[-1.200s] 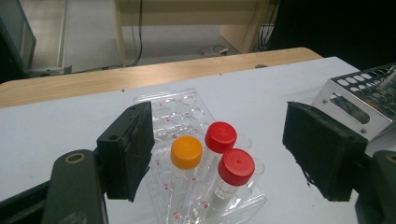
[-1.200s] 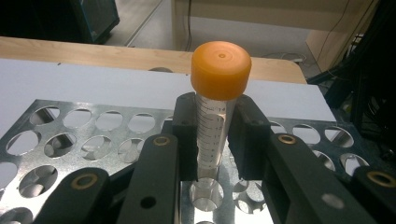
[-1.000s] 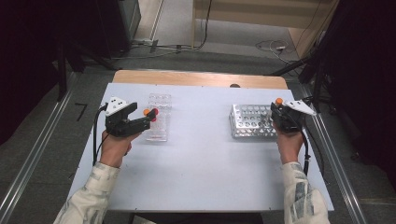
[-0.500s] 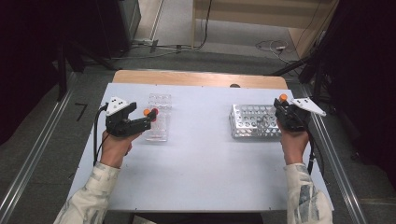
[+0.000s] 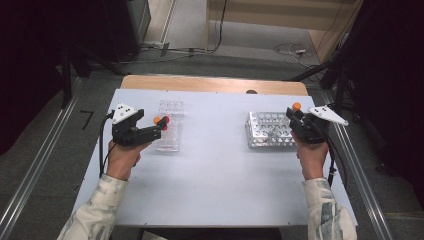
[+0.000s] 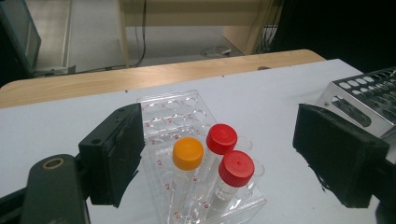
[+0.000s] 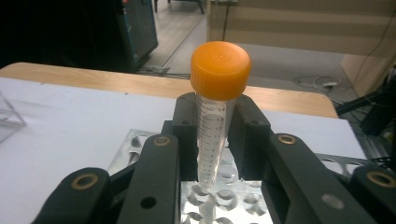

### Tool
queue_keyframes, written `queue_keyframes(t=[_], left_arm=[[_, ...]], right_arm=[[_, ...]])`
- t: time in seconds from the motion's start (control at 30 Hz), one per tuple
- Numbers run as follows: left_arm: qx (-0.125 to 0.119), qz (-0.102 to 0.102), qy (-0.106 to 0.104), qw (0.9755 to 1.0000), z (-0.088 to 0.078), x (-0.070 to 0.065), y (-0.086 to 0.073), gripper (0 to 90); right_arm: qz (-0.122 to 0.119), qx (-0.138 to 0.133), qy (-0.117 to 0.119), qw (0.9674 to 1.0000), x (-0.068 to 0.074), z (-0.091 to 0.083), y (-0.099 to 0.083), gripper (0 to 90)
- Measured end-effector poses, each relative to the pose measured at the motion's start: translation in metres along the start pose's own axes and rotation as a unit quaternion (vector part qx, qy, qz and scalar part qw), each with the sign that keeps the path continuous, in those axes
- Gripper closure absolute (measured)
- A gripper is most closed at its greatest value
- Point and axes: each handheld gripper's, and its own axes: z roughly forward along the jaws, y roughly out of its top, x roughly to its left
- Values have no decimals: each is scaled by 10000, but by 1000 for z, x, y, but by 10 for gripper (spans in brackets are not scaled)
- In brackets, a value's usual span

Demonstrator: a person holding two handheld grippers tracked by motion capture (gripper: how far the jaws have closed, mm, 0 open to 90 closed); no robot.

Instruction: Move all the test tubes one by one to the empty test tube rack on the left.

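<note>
My left gripper hovers at the near end of a clear tube rack. Its jaws are open and have just been opening. Between them, untouched, stand an orange-capped tube and two red-capped tubes in the rack. My right gripper is shut on another orange-capped tube. It holds this tube upright, tip just above the holes of a metal rack.
Both racks rest on a white table with a wooden strip along its far edge. The metal rack lies far to the right of the clear one. Cables and dark equipment stand on the floor beyond.
My right gripper has risen a little with the orange-capped tube still in it. My left hand has stayed where it was.
</note>
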Motion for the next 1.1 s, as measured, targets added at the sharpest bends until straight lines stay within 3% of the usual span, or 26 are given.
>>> queue_keyframes(t=[0.2,0.43,0.73,1.1], left_arm=[[-27,38,-66,10000,-1,-5,1,168],[-33,84,-173,9998,-2,-11,2,168],[-17,168,-291,9994,-1,-21,1,168],[18,295,-534,9981,0,-37,0,172]], right_arm=[[-55,24,310,9995,15,-1,0,716],[-226,42,732,9971,42,-1,-1,716],[-422,174,1307,9904,80,1,-7,716],[-685,344,1664,9831,113,4,-18,716]])
